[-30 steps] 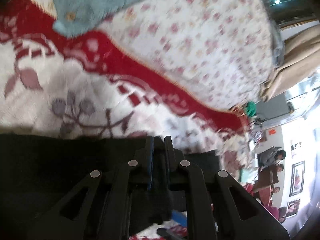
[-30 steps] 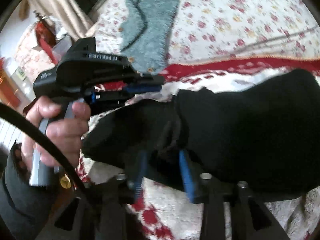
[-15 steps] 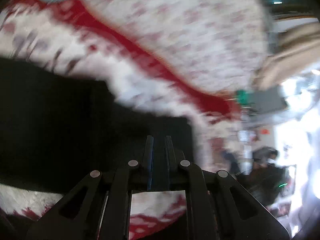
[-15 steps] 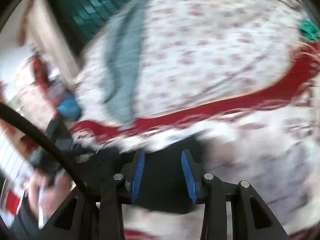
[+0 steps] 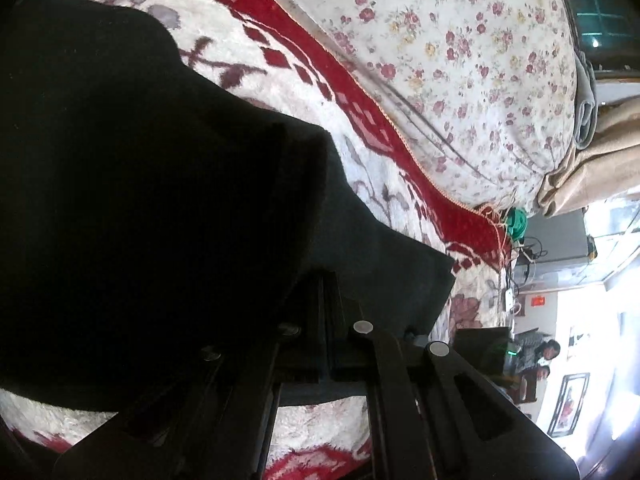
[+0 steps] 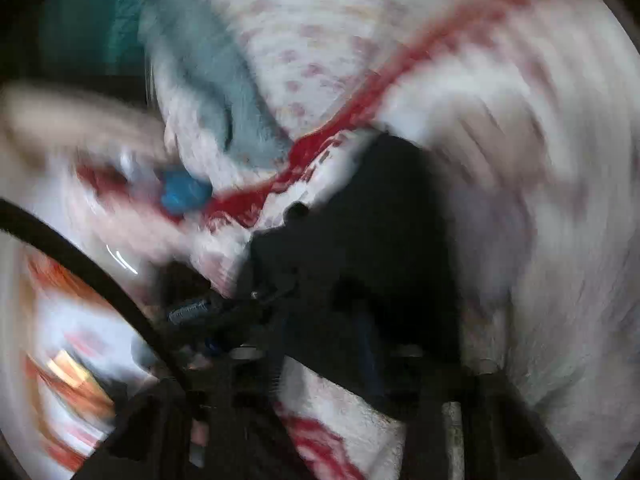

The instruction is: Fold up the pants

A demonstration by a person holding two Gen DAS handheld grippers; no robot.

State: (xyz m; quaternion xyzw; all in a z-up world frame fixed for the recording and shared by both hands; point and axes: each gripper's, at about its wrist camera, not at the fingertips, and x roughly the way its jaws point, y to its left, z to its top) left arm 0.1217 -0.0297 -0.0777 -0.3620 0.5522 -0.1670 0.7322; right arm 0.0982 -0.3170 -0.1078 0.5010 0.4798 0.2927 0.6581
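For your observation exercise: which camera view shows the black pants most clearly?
The left wrist view: the black pants are sharp there, folds visible, on the red-and-white blanket. The right wrist view is motion-blurred, showing only a dark patch.

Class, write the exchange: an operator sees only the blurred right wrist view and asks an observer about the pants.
Operator: What's happening on the left?
Observer: The left gripper is shut on the pants.
Operator: Are they doubled over there?
Observer: Yes, one layer's edge lies across another just beyond the fingers.
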